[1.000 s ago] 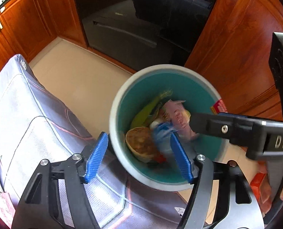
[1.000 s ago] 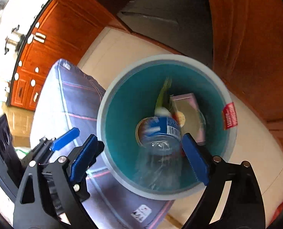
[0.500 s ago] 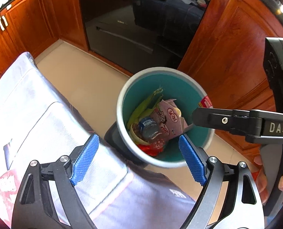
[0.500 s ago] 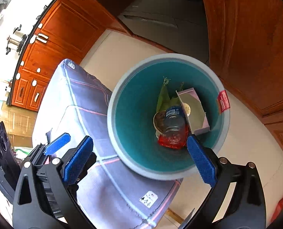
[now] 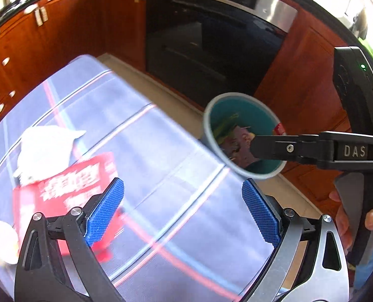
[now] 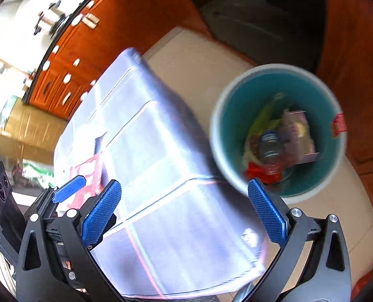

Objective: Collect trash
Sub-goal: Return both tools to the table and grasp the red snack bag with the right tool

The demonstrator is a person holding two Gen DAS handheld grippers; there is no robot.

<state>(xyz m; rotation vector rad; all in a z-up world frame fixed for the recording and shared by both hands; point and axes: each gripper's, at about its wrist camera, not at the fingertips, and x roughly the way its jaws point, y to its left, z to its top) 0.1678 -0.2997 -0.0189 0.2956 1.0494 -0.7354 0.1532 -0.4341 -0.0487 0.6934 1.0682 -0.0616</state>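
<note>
Your left hand-held gripper (image 5: 182, 214) has just been spreading its jaws and now hangs released with nothing between them; the right hand-held gripper (image 6: 184, 214) is likewise wide and empty. Below you on the desk (image 5: 161, 176) lies a red wrapper (image 5: 68, 191), touching a white crumpled paper (image 5: 45, 148). Both look light, soft and crushable, so pinch an edge. The bin (image 6: 277, 130) stands beside the desk.
</note>
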